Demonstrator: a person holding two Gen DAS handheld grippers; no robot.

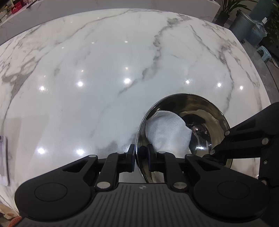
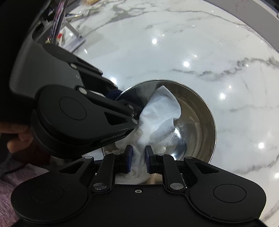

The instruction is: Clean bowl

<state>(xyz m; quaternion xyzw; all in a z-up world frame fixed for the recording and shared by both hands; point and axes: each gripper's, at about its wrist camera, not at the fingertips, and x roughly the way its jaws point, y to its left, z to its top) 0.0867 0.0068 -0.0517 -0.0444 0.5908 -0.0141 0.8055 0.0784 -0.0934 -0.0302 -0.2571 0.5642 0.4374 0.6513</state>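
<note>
A shiny steel bowl [image 1: 205,111] stands tilted on the white marble counter [image 1: 104,69]. My left gripper [image 1: 140,155] is shut on the bowl's near left rim, one pad inside and one outside. A white paper towel [image 1: 167,132] lies inside the bowl. In the right wrist view my right gripper [image 2: 138,158] is shut on the bunched lower end of the towel [image 2: 157,115], which spreads up against the bowl's inner wall [image 2: 195,118]. The left gripper [image 2: 120,97] shows there clamping the bowl's left rim.
A grey bin [image 1: 244,22] and a potted plant [image 1: 228,8] stand beyond the counter's far right edge. A flat pale object [image 1: 3,160] lies at the counter's left edge. A metal stand and clutter [image 2: 69,31] sit at the far left of the counter.
</note>
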